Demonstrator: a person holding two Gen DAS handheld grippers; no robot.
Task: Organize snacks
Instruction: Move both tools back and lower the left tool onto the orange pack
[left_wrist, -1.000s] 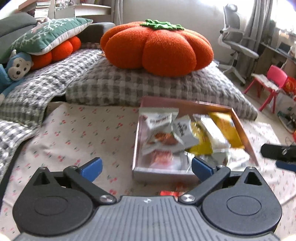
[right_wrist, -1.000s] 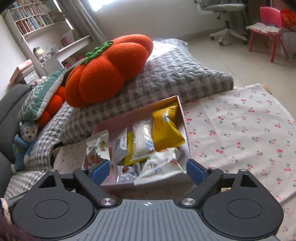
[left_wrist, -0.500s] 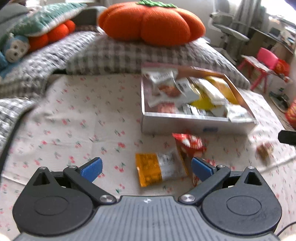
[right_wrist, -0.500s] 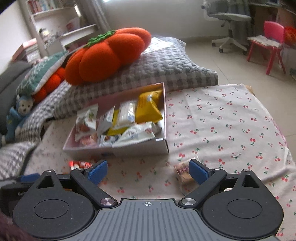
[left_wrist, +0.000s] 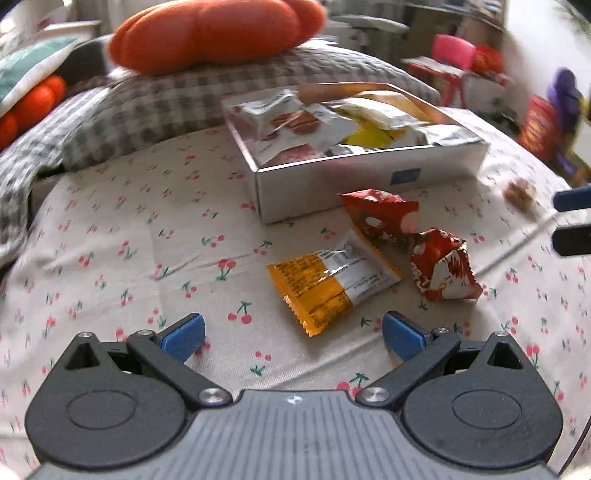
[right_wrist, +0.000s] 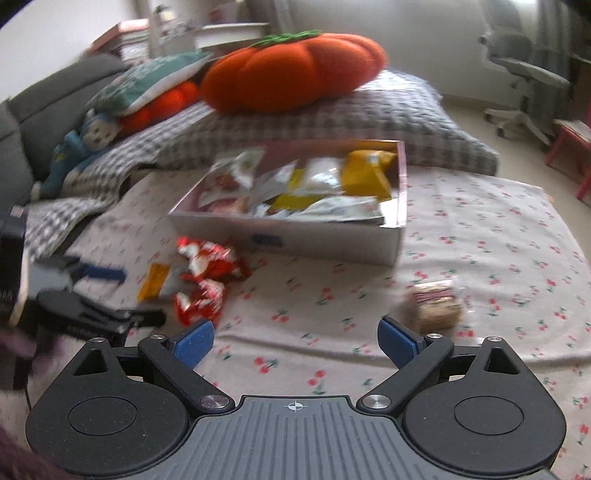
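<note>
A shallow white box full of snack packets sits on the cherry-print cloth. In front of it lie an orange-and-silver packet and two red packets. A small brown snack lies to the right. My left gripper is open and empty, just short of the orange packet. Also empty, my right gripper stands open, the brown snack just beyond its right finger.
Checked grey cushions and an orange pumpkin pillow lie behind the box. A blue monkey toy is at the left. An office chair and red stool stand on the floor beyond the cloth.
Both grippers pulled back and down from the box toward the cloth. The loose packets and brown snack now fill the near view. Both stayed open.
</note>
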